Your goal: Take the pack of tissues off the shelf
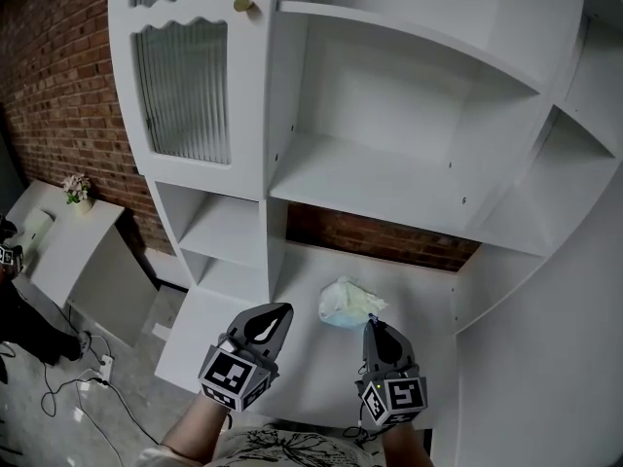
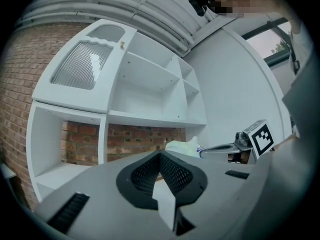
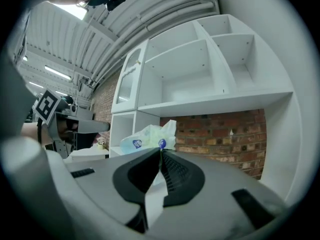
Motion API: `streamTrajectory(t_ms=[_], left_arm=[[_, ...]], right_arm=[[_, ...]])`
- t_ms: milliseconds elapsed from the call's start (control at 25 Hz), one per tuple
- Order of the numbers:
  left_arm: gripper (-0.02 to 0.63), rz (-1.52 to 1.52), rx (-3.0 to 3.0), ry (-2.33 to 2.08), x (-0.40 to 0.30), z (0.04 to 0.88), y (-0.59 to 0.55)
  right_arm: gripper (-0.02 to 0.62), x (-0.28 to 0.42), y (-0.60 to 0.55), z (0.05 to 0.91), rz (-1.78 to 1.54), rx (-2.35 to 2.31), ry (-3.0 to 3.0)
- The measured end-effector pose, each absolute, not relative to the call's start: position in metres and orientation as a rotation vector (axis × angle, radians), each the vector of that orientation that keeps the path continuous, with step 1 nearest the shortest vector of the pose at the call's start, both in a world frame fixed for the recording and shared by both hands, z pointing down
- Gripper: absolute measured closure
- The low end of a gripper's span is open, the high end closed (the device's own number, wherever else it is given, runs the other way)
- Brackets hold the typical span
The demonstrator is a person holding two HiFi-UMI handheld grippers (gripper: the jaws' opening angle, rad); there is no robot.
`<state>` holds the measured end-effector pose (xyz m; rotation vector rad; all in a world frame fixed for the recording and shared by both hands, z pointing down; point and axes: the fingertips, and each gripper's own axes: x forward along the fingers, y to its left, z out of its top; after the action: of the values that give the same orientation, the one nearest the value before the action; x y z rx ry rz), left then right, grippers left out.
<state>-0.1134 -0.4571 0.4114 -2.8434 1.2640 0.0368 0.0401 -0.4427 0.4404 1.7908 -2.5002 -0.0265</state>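
Observation:
The pack of tissues (image 1: 346, 302) is a crumpled pale green and white plastic packet. It lies on the low white shelf (image 1: 302, 358) in front of the brick back wall. My right gripper (image 1: 371, 325) is at the pack's near right corner. Its jaws are closed on the edge of the wrapper, and the pack (image 3: 145, 136) sits just past the closed tips of that gripper (image 3: 161, 150). My left gripper (image 1: 284, 309) hovers to the left of the pack, a short way off, shut and holding nothing. From the left gripper (image 2: 160, 154) the pack (image 2: 184, 147) shows ahead to the right.
The white shelf unit has bare upper compartments (image 1: 389, 163), a ribbed-glass door (image 1: 185, 90) with a brass knob (image 1: 242, 5), and a side wall (image 1: 506, 300) right of the pack. A small potted plant (image 1: 76, 189) stands on a low white table at left. Cables (image 1: 68, 382) lie on the floor.

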Motion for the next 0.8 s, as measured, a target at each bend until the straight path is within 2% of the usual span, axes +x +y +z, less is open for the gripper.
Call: streamTrajectory(t_ms=[800], left_arm=[[0.592, 0.009, -2.831, 1.271, -0.1, 0.415, -0.475]], right_arm=[[0.588, 0.051, -0.463, 0.433, -0.044, 1.783, -2.514]])
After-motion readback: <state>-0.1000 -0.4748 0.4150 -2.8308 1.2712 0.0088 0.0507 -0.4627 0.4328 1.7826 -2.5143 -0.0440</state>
